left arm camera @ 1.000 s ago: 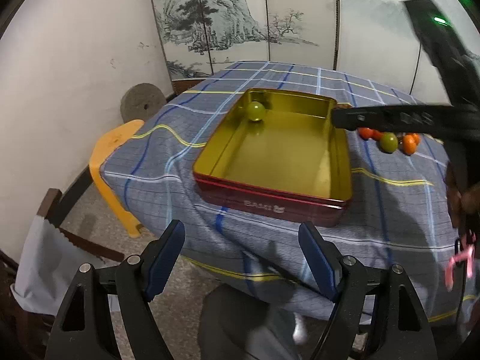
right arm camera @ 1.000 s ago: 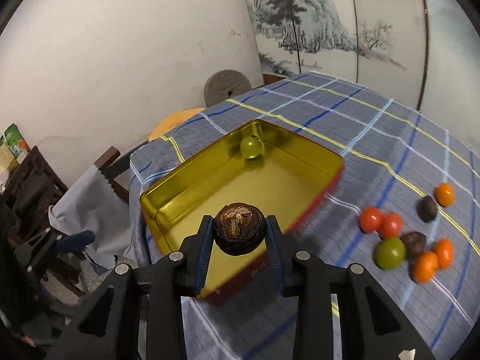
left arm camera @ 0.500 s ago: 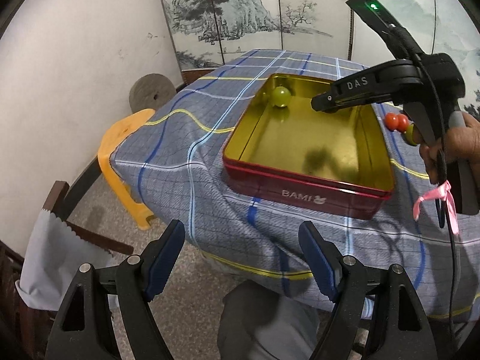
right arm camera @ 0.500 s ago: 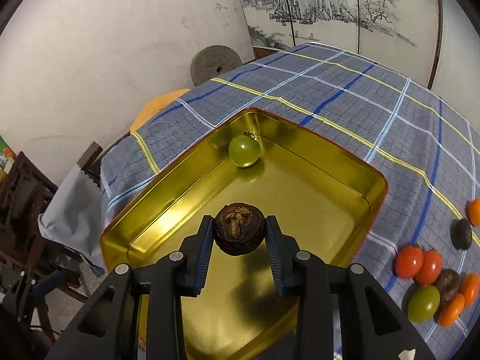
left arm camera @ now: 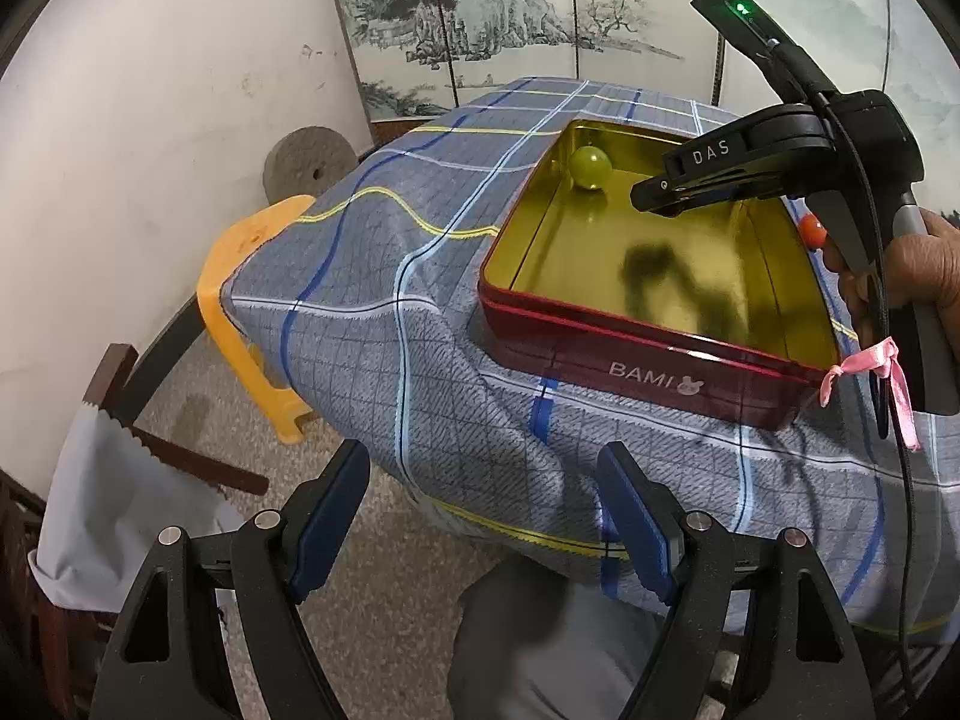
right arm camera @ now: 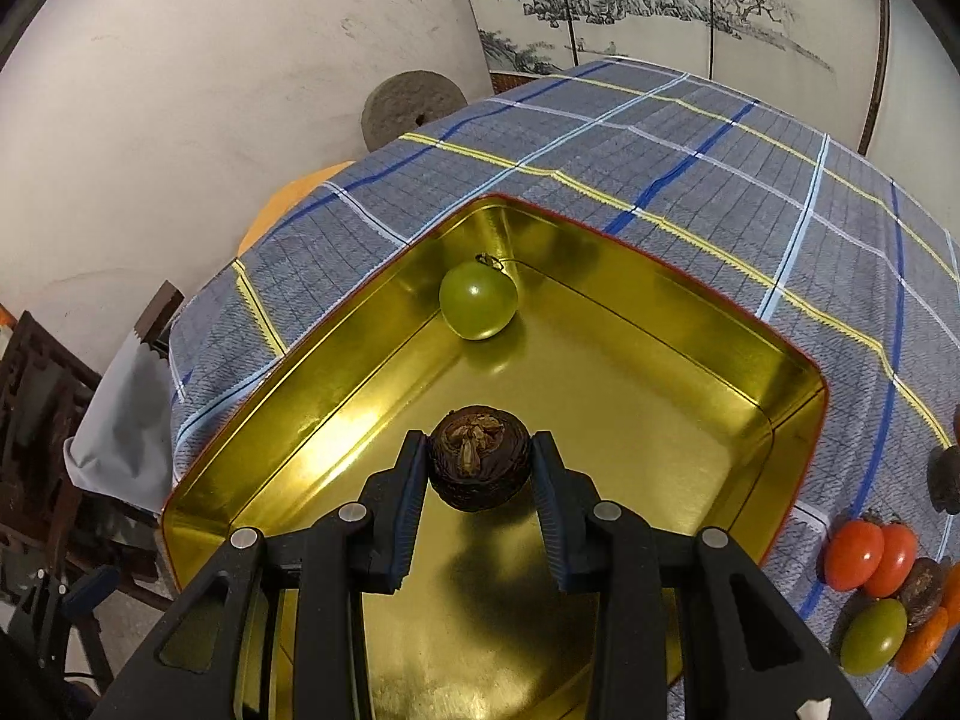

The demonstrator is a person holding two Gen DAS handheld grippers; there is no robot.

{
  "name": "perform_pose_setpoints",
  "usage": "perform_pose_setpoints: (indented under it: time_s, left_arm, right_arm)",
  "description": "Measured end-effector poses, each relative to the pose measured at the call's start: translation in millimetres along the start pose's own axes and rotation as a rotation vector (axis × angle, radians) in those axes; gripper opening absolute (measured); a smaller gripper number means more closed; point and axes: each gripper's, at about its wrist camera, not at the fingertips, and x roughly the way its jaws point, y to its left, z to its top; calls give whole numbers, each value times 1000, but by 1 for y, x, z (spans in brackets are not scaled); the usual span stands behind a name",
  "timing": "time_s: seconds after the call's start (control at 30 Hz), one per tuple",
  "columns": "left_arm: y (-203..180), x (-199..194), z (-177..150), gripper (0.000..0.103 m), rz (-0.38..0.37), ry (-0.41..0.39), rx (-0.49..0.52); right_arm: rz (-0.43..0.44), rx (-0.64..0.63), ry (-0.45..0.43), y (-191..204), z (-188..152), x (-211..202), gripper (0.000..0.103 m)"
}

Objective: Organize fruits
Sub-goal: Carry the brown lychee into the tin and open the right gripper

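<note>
My right gripper (right arm camera: 480, 468) is shut on a dark brown wrinkled fruit (right arm camera: 480, 456) and holds it above the gold floor of the red tin (right arm camera: 660, 420). A green fruit (right arm camera: 478, 299) lies in the tin's far corner. The left wrist view shows the tin (left arm camera: 648, 372), the green fruit (left arm camera: 590, 166) and my right gripper (left arm camera: 651, 195) over the tin. My left gripper (left arm camera: 483, 516) is open and empty, off the table's near edge. Red, orange, green and brown fruits (right arm camera: 876, 588) lie on the cloth right of the tin.
The table has a blue plaid cloth (right arm camera: 660, 138). An orange plastic stool (left arm camera: 240, 276) and a round stone (left arm camera: 309, 156) stand by the white wall at left. A painted screen (left arm camera: 540, 18) stands behind. A dark wooden chair with grey cloth (left arm camera: 102, 480) is at lower left.
My right gripper has carried the brown fruit further over the tin and lower toward its floor. My left gripper has shifted so the tin appears more to the right.
</note>
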Motion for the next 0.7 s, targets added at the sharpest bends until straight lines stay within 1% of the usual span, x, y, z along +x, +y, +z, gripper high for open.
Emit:
perform_pose_setpoints:
  time_s: [0.2,0.47,0.53,0.6,0.7]
  left_arm:
    - [2,6,-2,79,4,12,-1]
    - [1,10,-4,79,4,30,-1]
    - [1,10,-5,79,8,32,1]
    - [0,9,-4,79,11,32,1]
    - [0,8,-4,79,12,32,1]
  right_arm:
    - [5,6,10,3,-1,8,33]
    - [25,15,-17,6,1,6,36]
    - [37,16,-38,6,0,3,41]
    - [55,22,-66,6,-1,-3,49]
    - [89,41,-125,3,-9,-17,51]
